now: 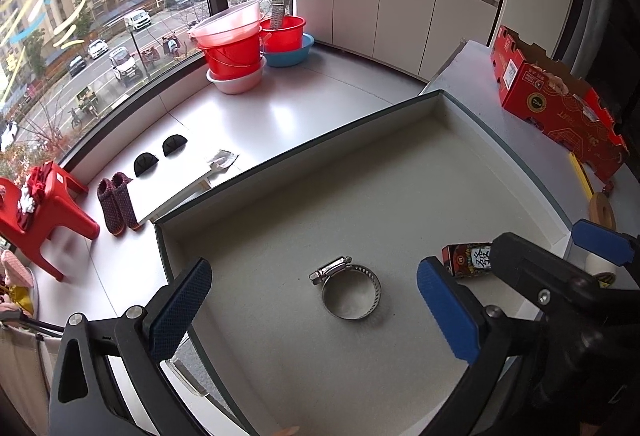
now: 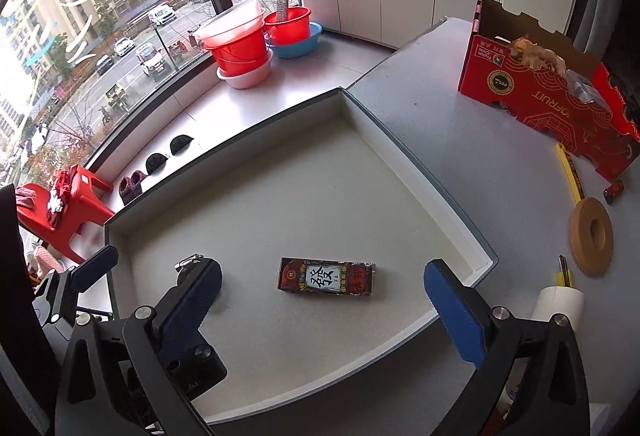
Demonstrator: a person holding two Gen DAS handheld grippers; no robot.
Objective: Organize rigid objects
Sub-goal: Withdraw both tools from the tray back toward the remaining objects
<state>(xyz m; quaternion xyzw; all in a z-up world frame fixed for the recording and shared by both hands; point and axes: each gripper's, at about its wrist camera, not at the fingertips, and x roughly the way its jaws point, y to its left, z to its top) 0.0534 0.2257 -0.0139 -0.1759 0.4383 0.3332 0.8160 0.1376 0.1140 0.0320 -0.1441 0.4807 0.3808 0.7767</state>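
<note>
A shallow grey tray (image 1: 304, 152) (image 2: 460, 220) lies on the grey table. In it lie a metal hose clamp (image 1: 349, 290) and a small red and black box with a Chinese character (image 2: 327, 276), also seen in the left wrist view (image 1: 466, 259). My left gripper (image 1: 314, 310) is open and empty, with the clamp between and just beyond its fingers. My right gripper (image 2: 326, 310) is open and empty over the tray, with the box just ahead of it. The clamp (image 2: 188, 261) is mostly hidden behind the right gripper's left finger. The right gripper also shows in the left wrist view (image 1: 516, 270).
On the table right of the tray are a red cardboard box (image 2: 552, 92), a yellow pencil (image 2: 570, 174), a wooden ring (image 2: 592, 236), a small dark battery-like item (image 2: 615, 190) and a white roll (image 2: 558, 306). Red buckets and basins (image 1: 240, 44) and a red stool (image 1: 48, 216) stand on the floor by the window.
</note>
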